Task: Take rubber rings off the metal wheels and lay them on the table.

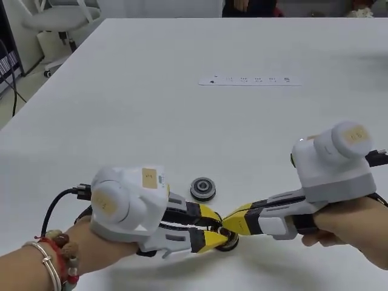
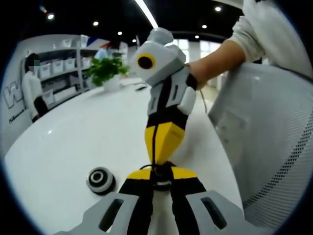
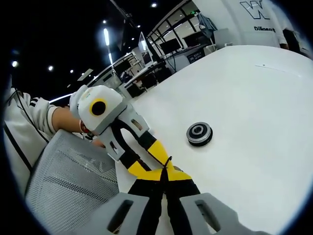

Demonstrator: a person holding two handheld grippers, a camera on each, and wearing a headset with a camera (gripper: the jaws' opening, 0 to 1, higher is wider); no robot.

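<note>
Clamping a wheel (image 1: 229,241), left tool (image 2: 162,174) meets right tool (image 3: 165,175) pinching rubber ring (image 3: 169,160)

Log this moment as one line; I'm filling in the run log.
left tongs shut on wheel | right tongs shut on rubber ring | second wheel loose on table

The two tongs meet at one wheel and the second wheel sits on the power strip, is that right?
No. The second wheel lies on the bare table, well short of the power strip, as the head view shows. The rest is right.
</note>
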